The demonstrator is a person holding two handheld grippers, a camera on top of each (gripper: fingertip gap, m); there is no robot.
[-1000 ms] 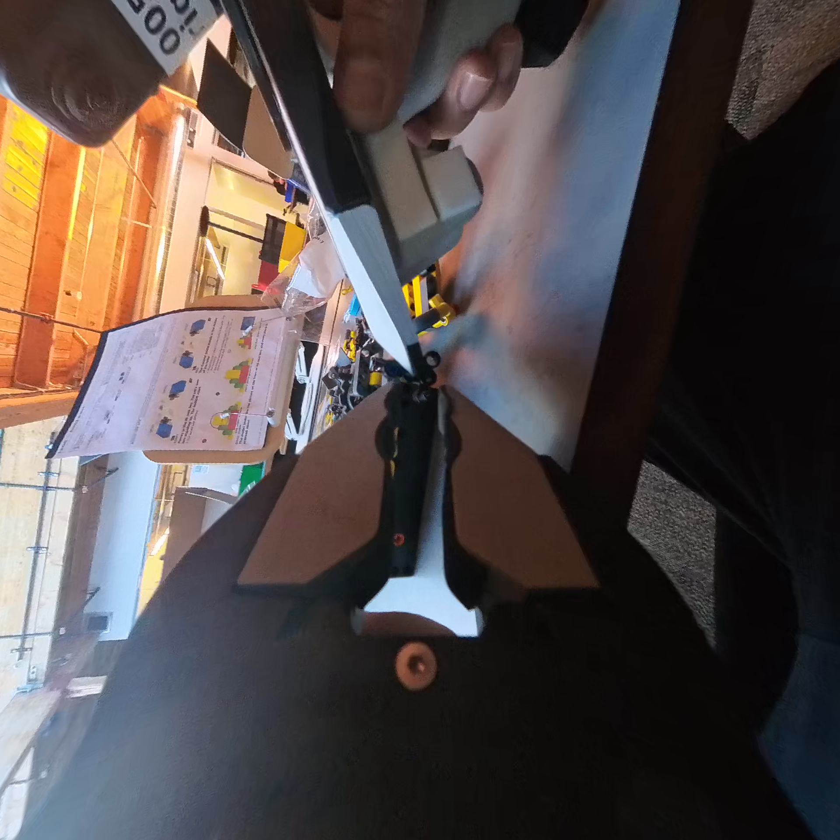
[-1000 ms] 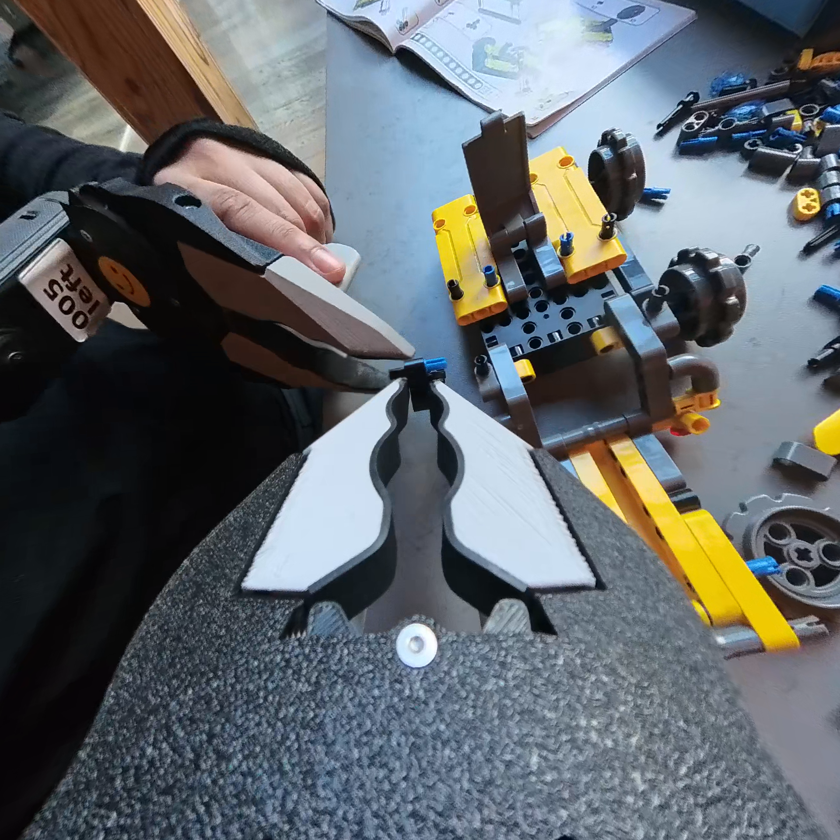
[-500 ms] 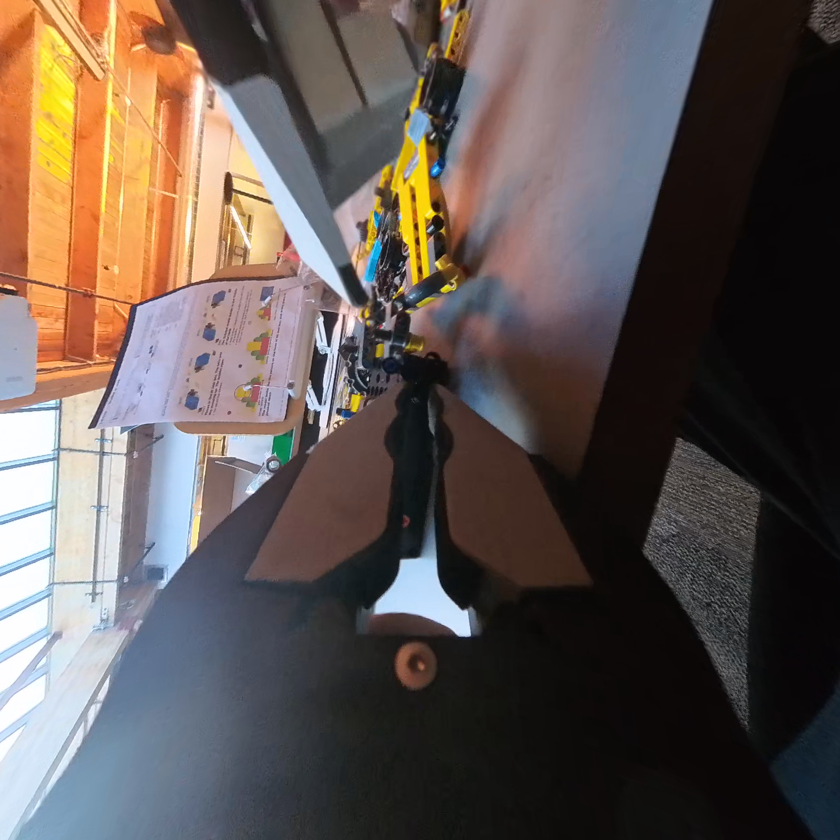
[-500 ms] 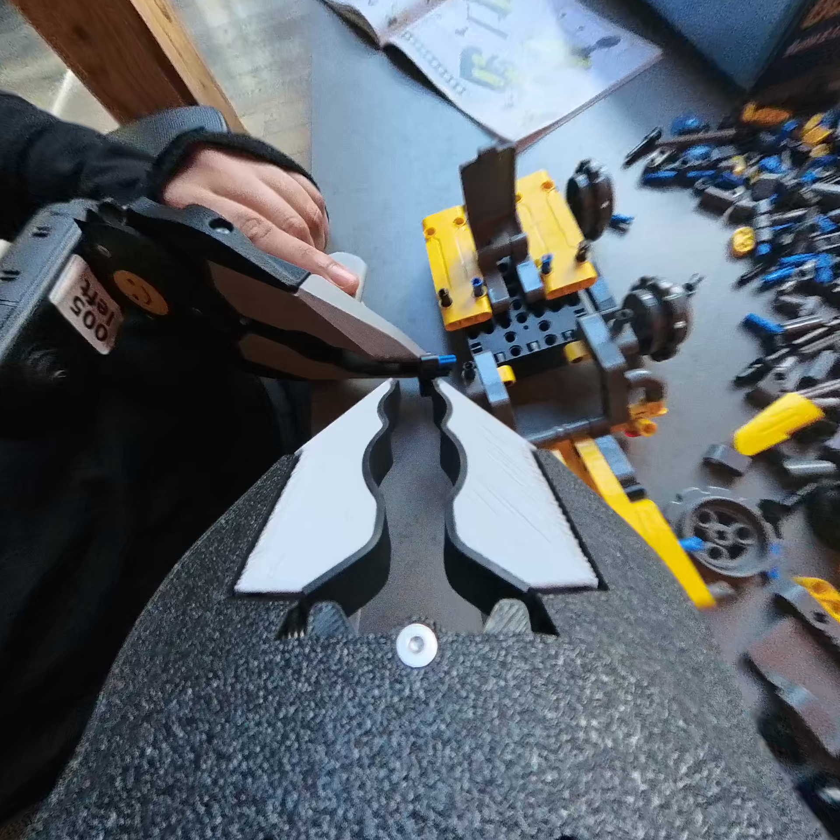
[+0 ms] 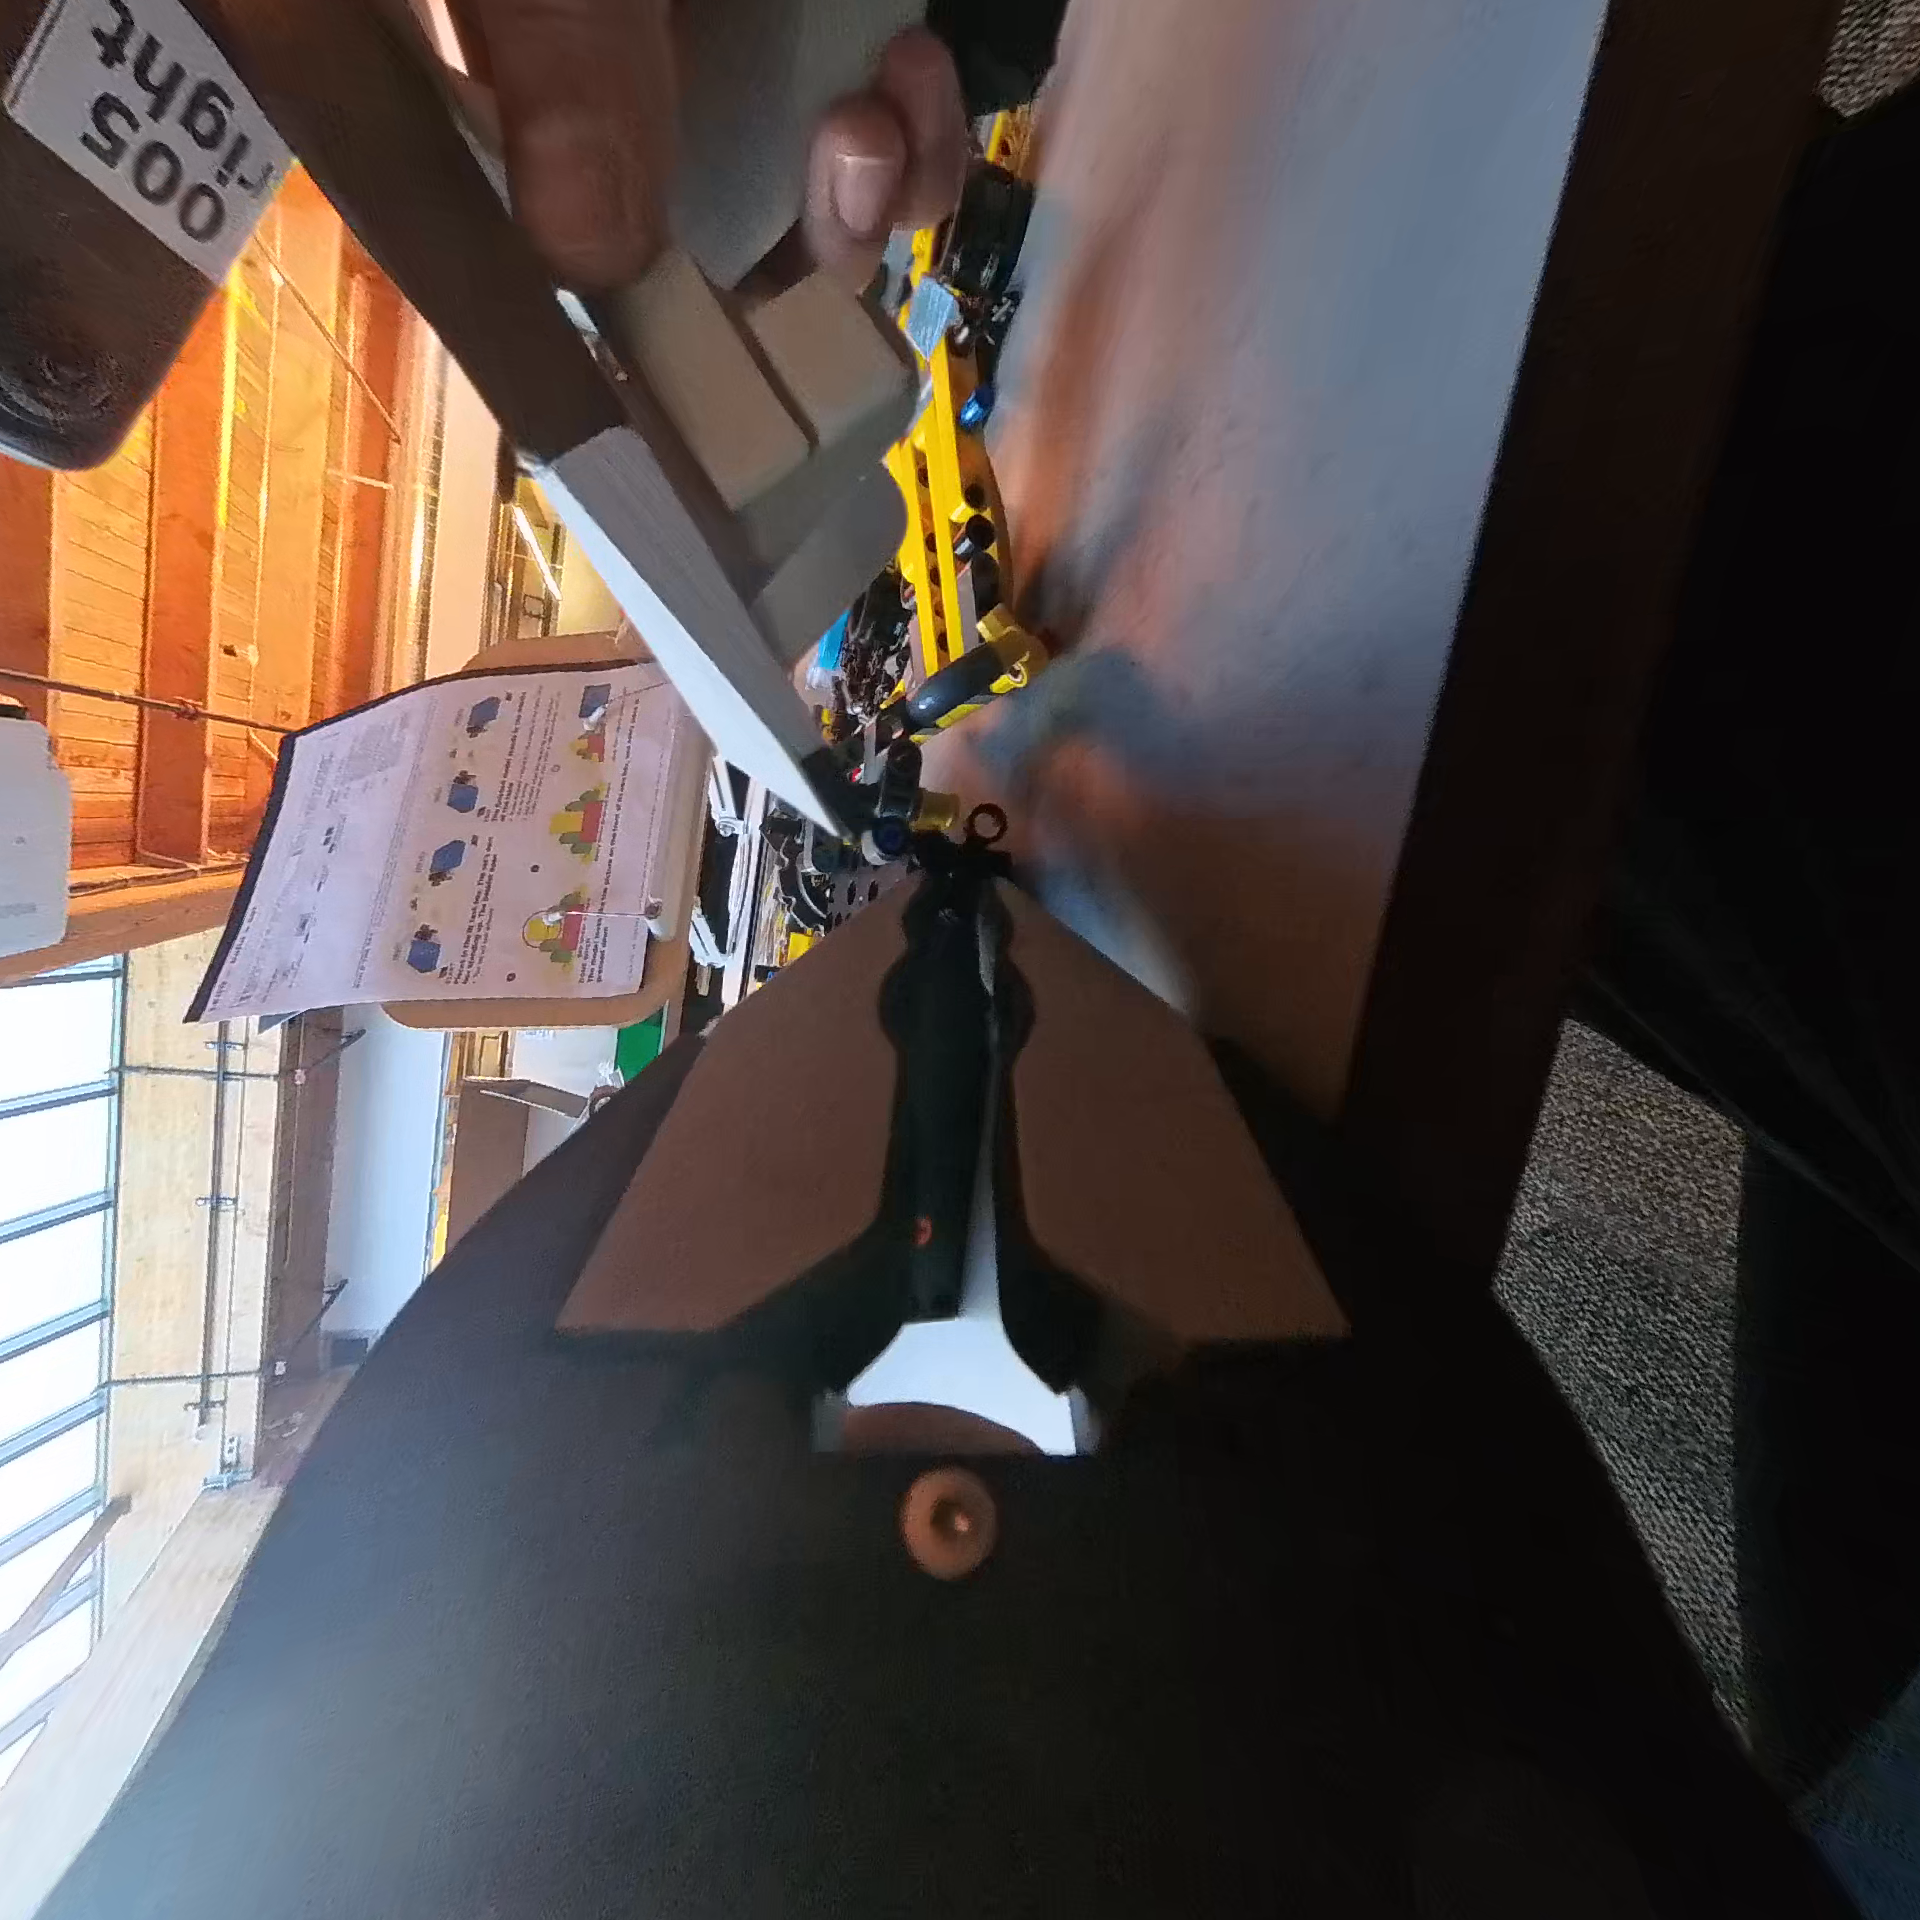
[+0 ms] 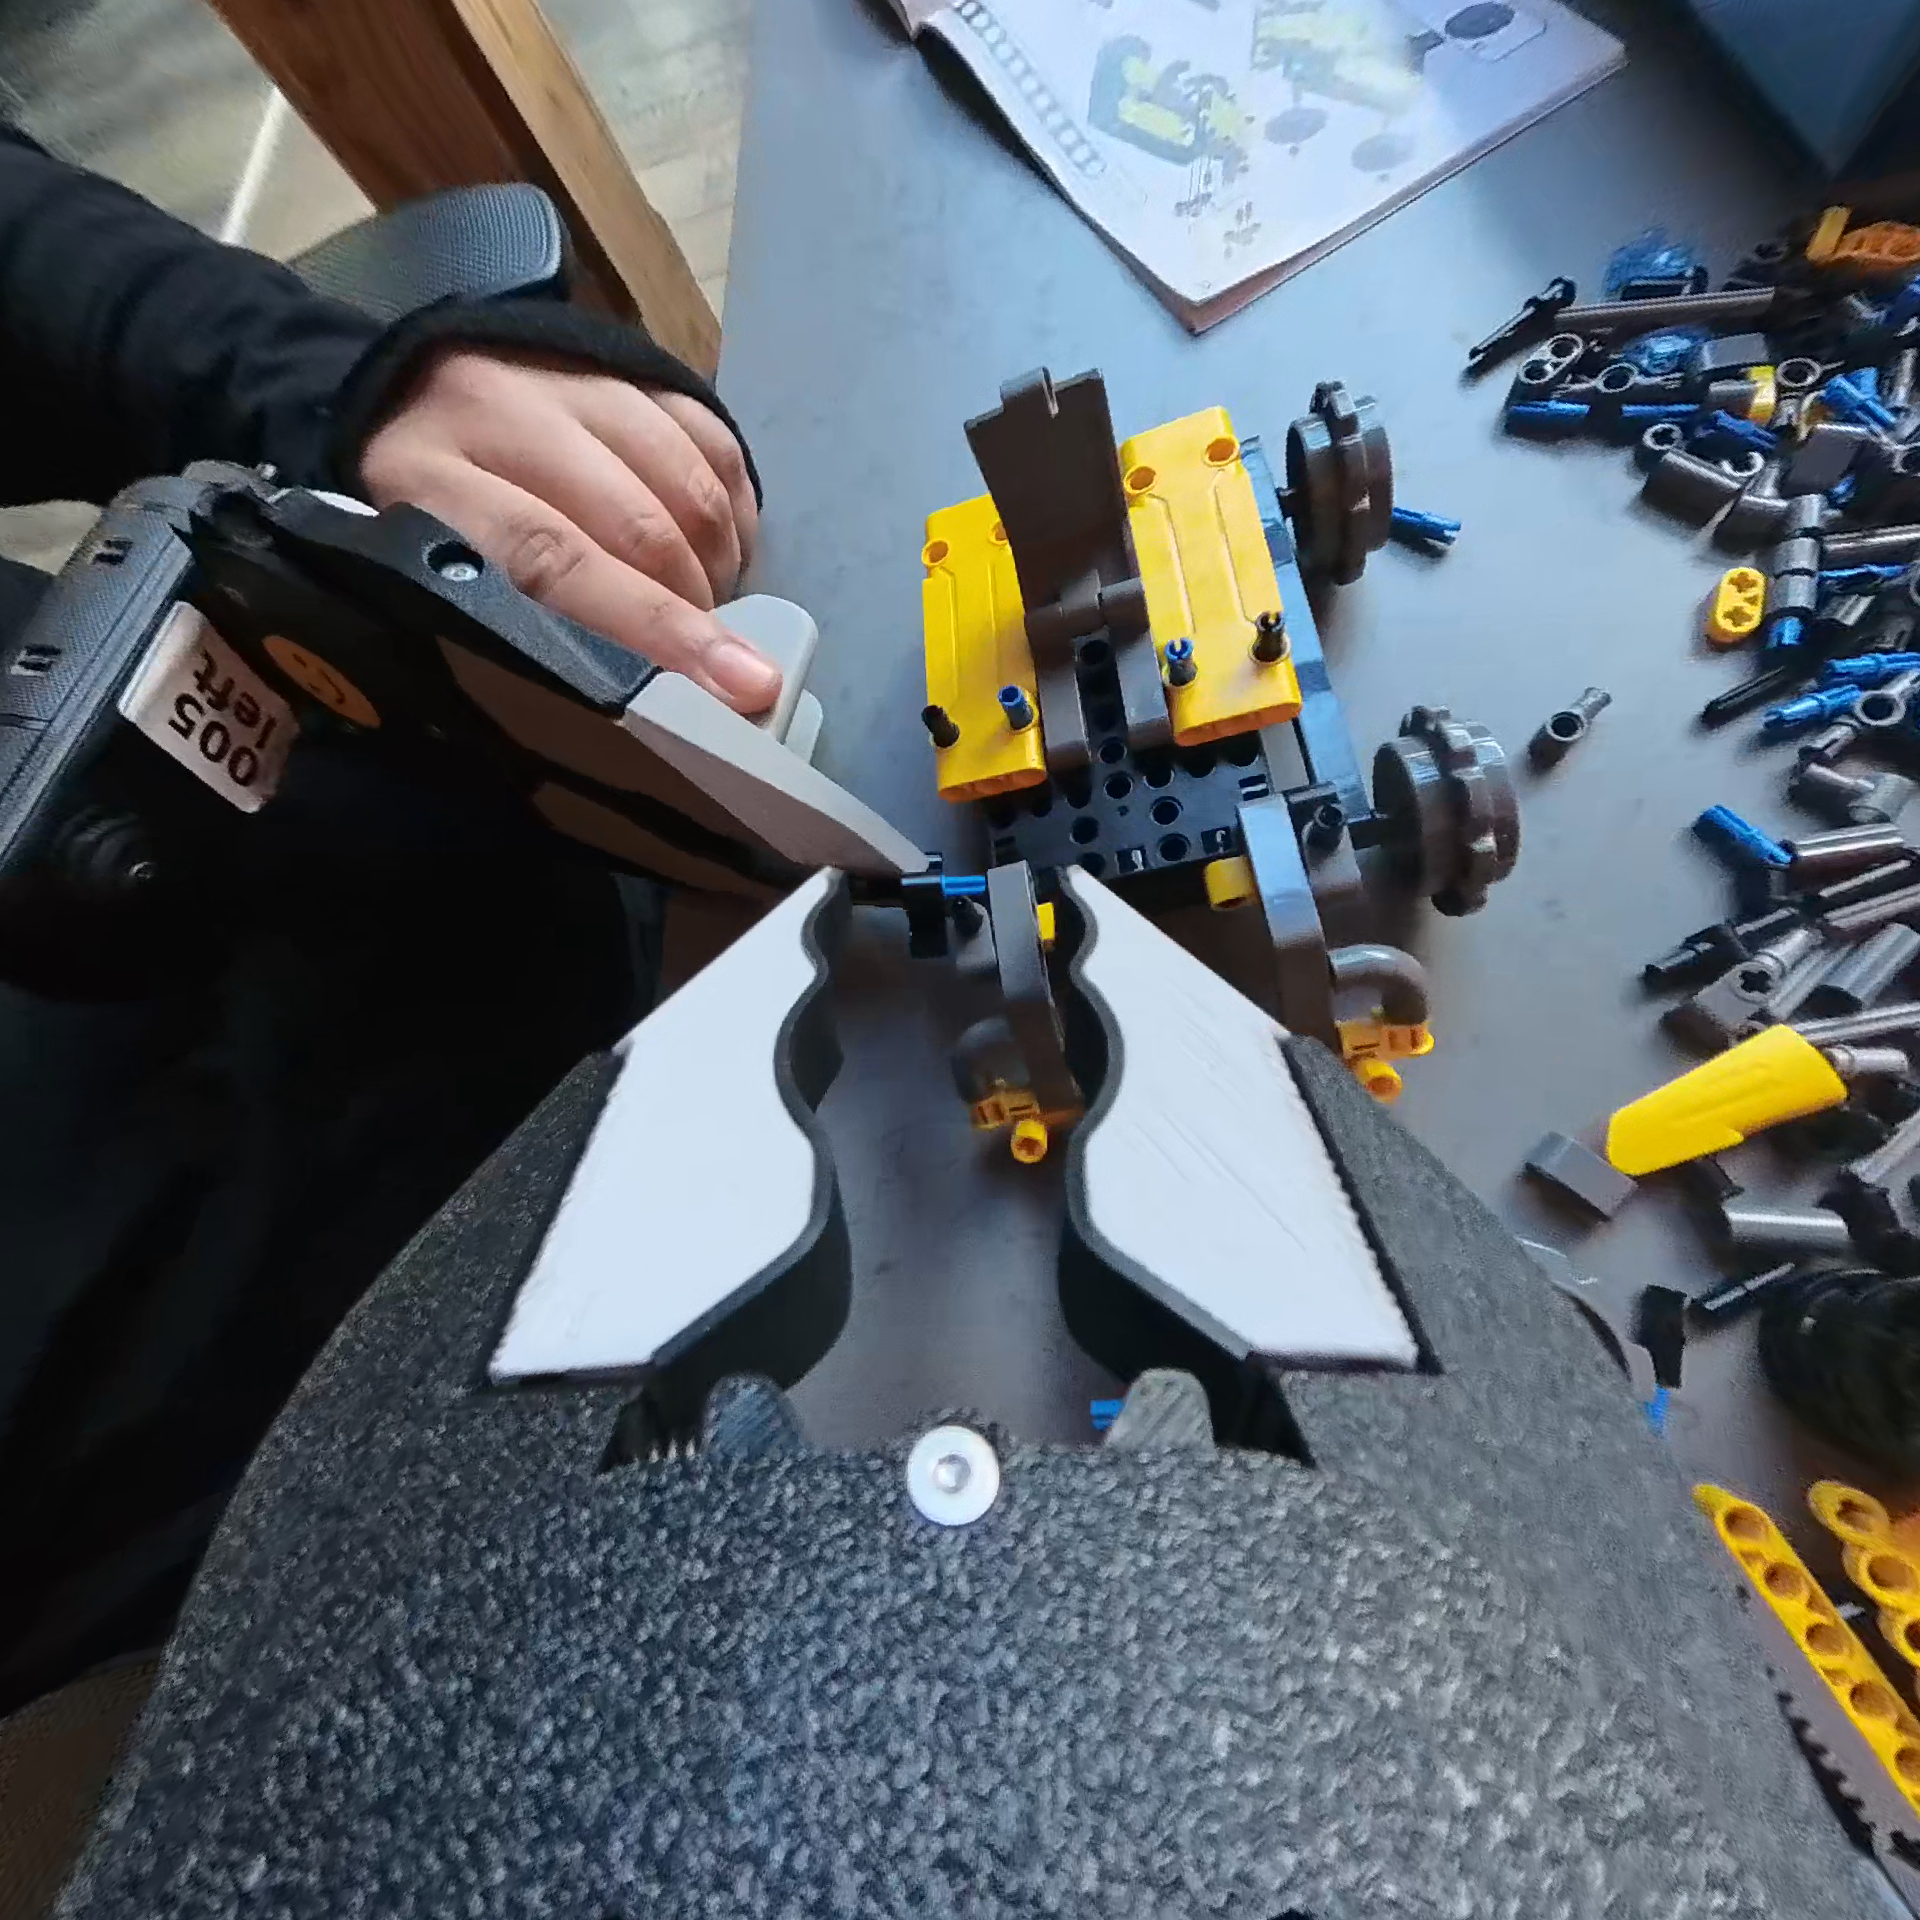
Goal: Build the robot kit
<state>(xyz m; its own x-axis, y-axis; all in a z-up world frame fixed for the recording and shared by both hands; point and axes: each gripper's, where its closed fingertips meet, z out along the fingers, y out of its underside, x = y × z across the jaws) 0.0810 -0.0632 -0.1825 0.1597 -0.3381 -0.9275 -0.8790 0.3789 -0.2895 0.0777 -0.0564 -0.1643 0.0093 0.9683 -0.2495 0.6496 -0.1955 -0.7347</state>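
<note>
**Left claw pinches a small black-and-blue piece beside the half-built model**

In the right wrist view, the right claw (image 6: 948, 883) stands wide open at frame centre, its two grey fingers spread apart with nothing between the tips but a dark grey curved arm of the yellow and black brick model (image 6: 1122, 707), which they straddle without clearly touching. The model sits on the dark surface (image 6: 862, 312) just above centre.

The left claw (image 6: 920, 868) comes in from the left of the frame, its jaws closed down on a small black connector with a blue pin (image 6: 940, 888), held right against the model's near edge. A hand (image 6: 582, 520) in a black sleeve grips this tool at the upper left.

In the left wrist view, the left claw (image 5: 961, 868) shows the same thing: fingers nearly together, the small dark piece (image 5: 971, 831) at their tips.

Loose pieces (image 6: 1766, 436), black, grey and blue, are scattered at the right. An open instruction booklet (image 6: 1247, 125) lies at the top. Yellow beams with holes (image 6: 1829, 1621) lie at the lower right.
</note>
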